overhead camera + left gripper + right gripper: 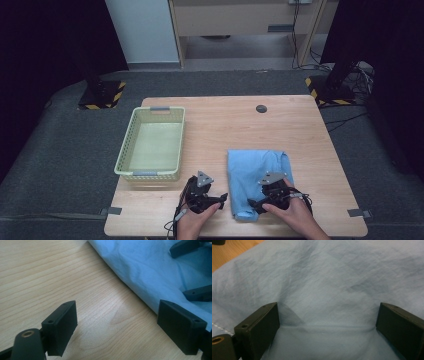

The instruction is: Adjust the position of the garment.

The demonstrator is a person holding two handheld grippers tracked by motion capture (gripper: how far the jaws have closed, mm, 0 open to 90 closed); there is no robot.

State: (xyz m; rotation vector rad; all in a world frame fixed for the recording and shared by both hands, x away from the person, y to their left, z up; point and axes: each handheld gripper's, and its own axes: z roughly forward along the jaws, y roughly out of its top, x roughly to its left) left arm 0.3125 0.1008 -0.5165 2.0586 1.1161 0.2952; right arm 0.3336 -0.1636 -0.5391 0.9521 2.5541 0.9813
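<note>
Your left gripper (pixel 224 198) sits low on the table (pixel 220 130) w/ jaws spread wide & nothing between them; in the left gripper view (pixel 117 325) you see bare wood betw. the two black pads, the right pad just at the edge of the blue cloth (pixel 150 272). Left of it, further back on the table, is the pale green basket (pixel 126 150), slotted walls, grey handle tabs at both short ends, well apart from your grippers. Moving right: the cloth (pixel 250 172) lies on the near-right part of the table, just beside your left gripper. It's light blue, thin woven fabric, folded to a rough rectangle w/ the long side running away from you; top layer is creased & lightly rumpled, w/ a fold bulging at the far right corner. The left edge runs fairly straight, the near end narrows under your right hand (pixel 295 212). Your right gripper (pixel 256 204) rests on the near part of the cloth, jaws apart too; in the right gripper view (pixel 328 322) both pads stand wide w/ fabric lying slack betw. them, a shallow crease running pad to pad, a faint white stitch line at the lower left. Pads don't pinch the fabric, so no grip there. Further back, nr the table's far edge, is a small dark round cap (pixel 261 108).
</note>
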